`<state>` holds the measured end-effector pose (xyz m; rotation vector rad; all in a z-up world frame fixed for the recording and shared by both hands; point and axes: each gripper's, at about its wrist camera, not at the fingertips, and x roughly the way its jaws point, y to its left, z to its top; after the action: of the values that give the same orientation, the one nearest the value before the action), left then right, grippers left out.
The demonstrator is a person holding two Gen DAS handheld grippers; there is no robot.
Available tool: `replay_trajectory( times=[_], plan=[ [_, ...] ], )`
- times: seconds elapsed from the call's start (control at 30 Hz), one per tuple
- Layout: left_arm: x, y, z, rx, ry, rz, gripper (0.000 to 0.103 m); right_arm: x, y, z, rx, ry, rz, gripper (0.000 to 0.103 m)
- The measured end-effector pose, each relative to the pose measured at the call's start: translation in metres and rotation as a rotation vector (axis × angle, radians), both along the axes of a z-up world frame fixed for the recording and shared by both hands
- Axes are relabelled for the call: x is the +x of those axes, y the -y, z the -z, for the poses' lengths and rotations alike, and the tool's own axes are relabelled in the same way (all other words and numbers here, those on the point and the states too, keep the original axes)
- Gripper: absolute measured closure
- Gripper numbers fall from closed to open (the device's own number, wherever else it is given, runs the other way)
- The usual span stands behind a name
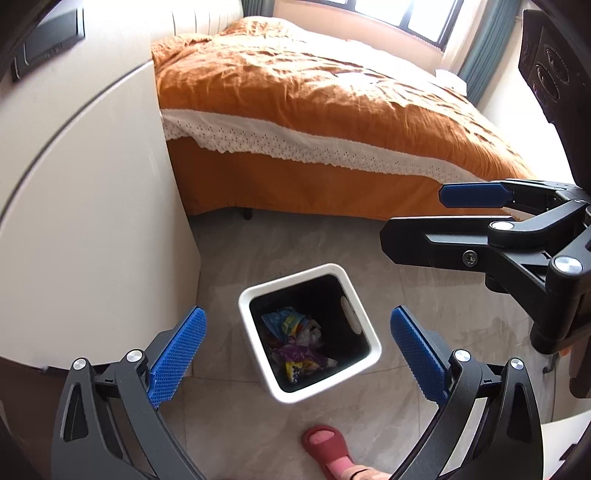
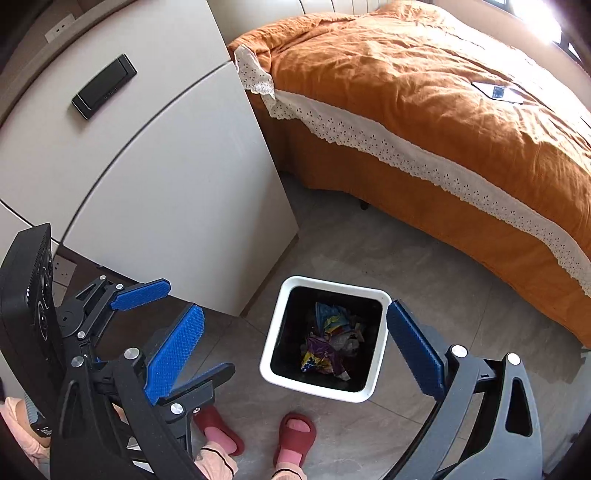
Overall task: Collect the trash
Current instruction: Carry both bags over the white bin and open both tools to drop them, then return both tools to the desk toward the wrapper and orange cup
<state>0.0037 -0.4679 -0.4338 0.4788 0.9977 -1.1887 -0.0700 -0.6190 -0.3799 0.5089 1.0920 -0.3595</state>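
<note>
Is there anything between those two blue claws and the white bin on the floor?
Nothing visible. Both the left gripper and the right gripper hang open above the bin, whose top is uncovered, wrappers lying inside.

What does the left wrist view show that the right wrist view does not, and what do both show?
Only the left wrist view: the window and green curtain.

Only the right wrist view: a flat white item on the bed, a wall socket, and both red slippers.

Both: the white bin holding crumpled wrappers, the orange bed, the white cabinet, and both open, empty hand-held grippers, left and right.
</note>
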Motion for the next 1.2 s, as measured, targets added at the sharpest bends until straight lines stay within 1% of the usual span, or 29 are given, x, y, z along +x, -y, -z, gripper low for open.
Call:
replay_trajectory(
  times=[0.1, 0.23, 0.27, 0.43, 0.53, 0.57, 0.63, 0.8, 0.87, 1.03, 1.1, 1.2],
  plan=[
    [0.001, -0.005, -0.021, -0.016, 0.013, -0.015, 0.005, 0.002, -0.002, -0.019, -0.010, 0.017, -0.006, 0.004],
    [0.000, -0.016, -0.062, -0.043, 0.032, -0.043, 0.005, 0.004, -0.007, -0.059, -0.016, 0.059, -0.010, 0.004],
    [-0.001, -0.021, -0.079, -0.053, 0.046, -0.053, 0.005, 0.004, -0.009, -0.070, -0.020, 0.073, -0.013, 0.004],
    [-0.003, -0.041, -0.143, -0.095, 0.091, -0.106, 0.005, 0.008, -0.022, -0.139, -0.037, 0.170, -0.040, 0.004],
    [-0.001, -0.056, -0.180, -0.121, 0.091, -0.157, 0.005, 0.014, -0.032, -0.176, -0.046, 0.229, -0.075, 0.004],
    [0.000, -0.064, -0.195, -0.134, 0.103, -0.182, 0.005, 0.017, -0.035, -0.188, -0.049, 0.249, -0.087, 0.004],
    [0.001, -0.073, -0.216, -0.144, 0.128, -0.217, 0.005, 0.022, -0.041, -0.211, -0.046, 0.292, -0.117, 0.004],
    [0.011, -0.109, -0.270, -0.173, 0.190, -0.355, 0.005, 0.039, -0.062, -0.257, -0.023, 0.384, -0.206, 0.004],
    [0.016, -0.122, -0.287, -0.176, 0.221, -0.405, 0.005, 0.052, -0.073, -0.275, -0.012, 0.417, -0.258, 0.004],
    [0.036, -0.164, -0.321, -0.177, 0.339, -0.542, 0.005, 0.086, -0.110, -0.314, -0.022, 0.490, -0.418, 0.004],
    [0.047, -0.182, -0.329, -0.168, 0.376, -0.589, 0.005, 0.103, -0.126, -0.324, -0.032, 0.509, -0.472, 0.004],
    [0.066, -0.207, -0.335, -0.148, 0.409, -0.648, 0.005, 0.129, -0.148, -0.331, -0.043, 0.524, -0.535, 0.004]
  ],
)
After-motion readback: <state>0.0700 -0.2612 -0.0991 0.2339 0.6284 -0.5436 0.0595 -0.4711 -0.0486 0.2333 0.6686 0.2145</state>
